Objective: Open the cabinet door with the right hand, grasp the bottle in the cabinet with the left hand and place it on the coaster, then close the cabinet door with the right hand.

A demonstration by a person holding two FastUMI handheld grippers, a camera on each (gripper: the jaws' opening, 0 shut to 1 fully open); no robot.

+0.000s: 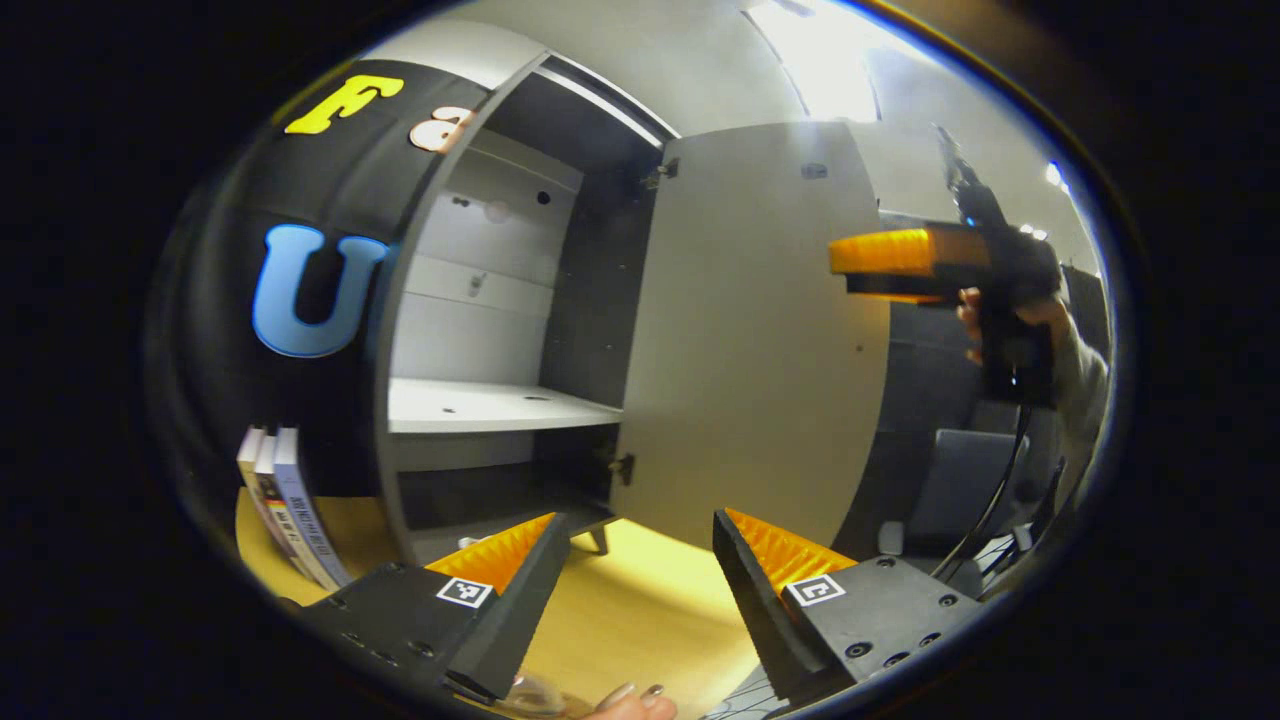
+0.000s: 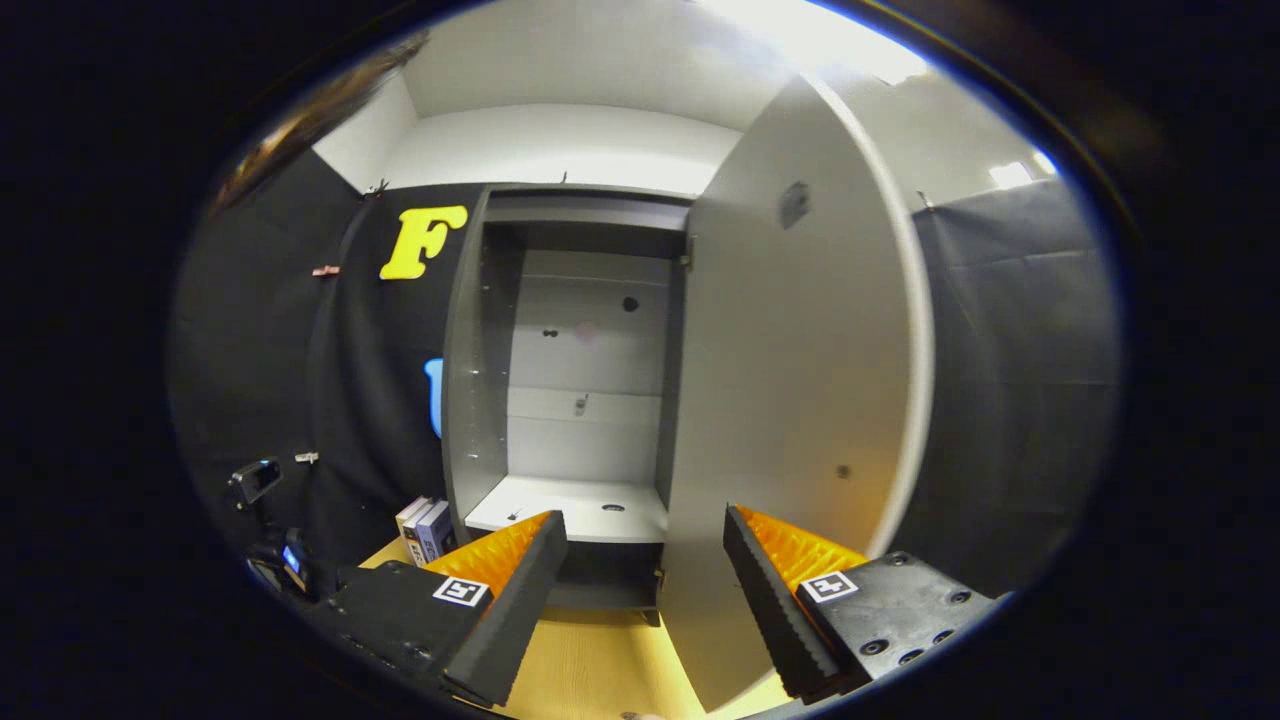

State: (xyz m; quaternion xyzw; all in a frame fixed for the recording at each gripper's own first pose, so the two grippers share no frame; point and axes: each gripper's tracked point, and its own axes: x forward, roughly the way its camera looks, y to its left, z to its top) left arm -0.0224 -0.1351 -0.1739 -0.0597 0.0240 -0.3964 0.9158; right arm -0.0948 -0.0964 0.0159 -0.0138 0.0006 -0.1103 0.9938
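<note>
I read the cabinet door (image 2: 800, 400) as swung fully open, hinged on the right side of the cabinet (image 2: 470, 380). The shelf (image 1: 480, 405) inside carries no bottle. At the very bottom of the left gripper view, just below the left gripper (image 1: 640, 580), I see a clear rounded object (image 1: 535, 692) beside a person's fingertips (image 1: 630, 700); it may be the bottle on the coaster, but I cannot confirm this, and the coaster itself is not discernible.

Gripper status:
- Left gripper: jaws spread wide, holding nothing, raised over the bench (image 1: 640, 620) and facing the cabinet opening.
- Right gripper (image 2: 645, 590): jaws spread wide, holding nothing, aimed at the cabinet with the door's free edge just to its right. In the left gripper view, this unit (image 1: 910, 265) sits to the right of the door, held by a hand (image 1: 1000, 320); whether it touches the panel, I cannot tell.

Step in hand, by my judgement: the bottle transfer appears finished, leaving door closure with the right hand.

Next move calls for: bringing the right gripper against the outer face or free edge of the door, then pushing it through its arc toward the cabinet front. The left gripper should stay clear of that arc.

A row of books (image 1: 285, 510) stands left of the cabinet, outside the door's path.
</note>
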